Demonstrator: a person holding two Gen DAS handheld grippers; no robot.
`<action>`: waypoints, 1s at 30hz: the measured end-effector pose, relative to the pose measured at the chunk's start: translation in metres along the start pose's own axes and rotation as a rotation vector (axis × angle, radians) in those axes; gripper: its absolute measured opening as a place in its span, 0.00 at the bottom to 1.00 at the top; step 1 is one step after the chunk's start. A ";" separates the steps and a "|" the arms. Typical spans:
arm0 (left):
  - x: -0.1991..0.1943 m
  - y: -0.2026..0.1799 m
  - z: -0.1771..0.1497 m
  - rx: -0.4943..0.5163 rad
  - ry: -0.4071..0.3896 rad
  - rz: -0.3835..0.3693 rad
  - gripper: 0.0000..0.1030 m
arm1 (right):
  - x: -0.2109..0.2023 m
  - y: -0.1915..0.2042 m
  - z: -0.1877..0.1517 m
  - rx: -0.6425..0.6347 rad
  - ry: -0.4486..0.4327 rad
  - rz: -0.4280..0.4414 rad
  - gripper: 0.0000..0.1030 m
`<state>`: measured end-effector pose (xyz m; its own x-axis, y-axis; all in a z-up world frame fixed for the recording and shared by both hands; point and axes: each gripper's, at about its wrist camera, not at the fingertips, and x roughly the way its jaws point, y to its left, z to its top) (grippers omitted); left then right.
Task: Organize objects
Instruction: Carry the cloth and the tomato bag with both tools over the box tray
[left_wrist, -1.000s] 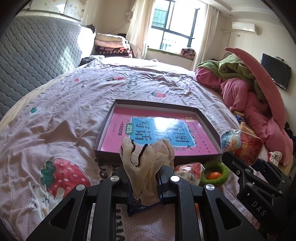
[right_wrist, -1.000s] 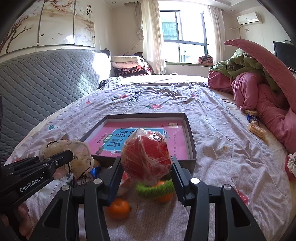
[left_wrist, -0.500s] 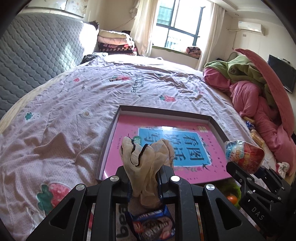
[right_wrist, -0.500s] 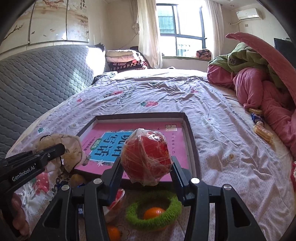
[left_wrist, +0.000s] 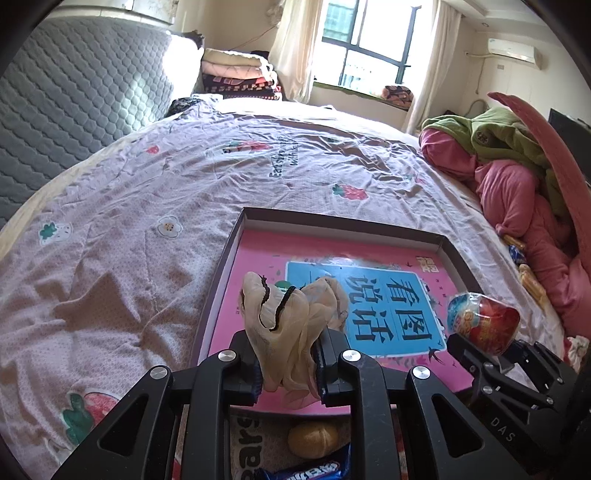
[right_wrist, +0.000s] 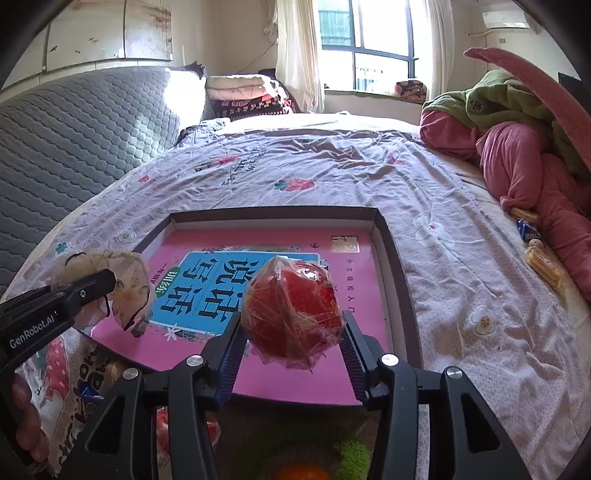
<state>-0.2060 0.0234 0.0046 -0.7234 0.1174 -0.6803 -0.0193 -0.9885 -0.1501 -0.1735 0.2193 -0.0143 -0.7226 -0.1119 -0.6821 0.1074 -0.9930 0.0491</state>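
My left gripper (left_wrist: 288, 363) is shut on a beige stocking (left_wrist: 291, 314) with black trim, held over the near left corner of a dark shallow box (left_wrist: 332, 218) lined with a pink book cover. The stocking also shows in the right wrist view (right_wrist: 122, 280). My right gripper (right_wrist: 291, 343) is shut on a red plastic-wrapped snack bag (right_wrist: 293, 314), held above the near edge of the box (right_wrist: 391, 258). The bag also shows in the left wrist view (left_wrist: 484, 323).
The box lies on a pink strawberry-print bed sheet (left_wrist: 129, 229). Below the grippers lie a brown round item (left_wrist: 314, 437), a blue snack pack (left_wrist: 310, 470), an orange (right_wrist: 303, 472) and a green fuzzy ring (right_wrist: 354, 454). Pink and green bedding (right_wrist: 524, 140) is piled at right, with snacks (right_wrist: 543, 262) beside it.
Both grippers have moved forward and up over the box with their loads. The items on the sheet have slid toward the bottom of both views.
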 end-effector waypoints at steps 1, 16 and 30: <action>0.003 0.000 0.001 -0.001 0.005 0.005 0.21 | 0.003 0.000 0.001 -0.002 0.009 -0.004 0.49; 0.035 -0.010 -0.006 0.008 0.094 0.033 0.30 | 0.021 -0.012 -0.006 0.052 0.101 0.007 0.49; 0.027 -0.005 -0.008 0.021 0.103 0.047 0.45 | 0.013 -0.015 -0.006 0.072 0.088 -0.004 0.54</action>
<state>-0.2202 0.0325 -0.0186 -0.6490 0.0790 -0.7567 -0.0026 -0.9948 -0.1016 -0.1806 0.2330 -0.0281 -0.6595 -0.1070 -0.7440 0.0531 -0.9940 0.0959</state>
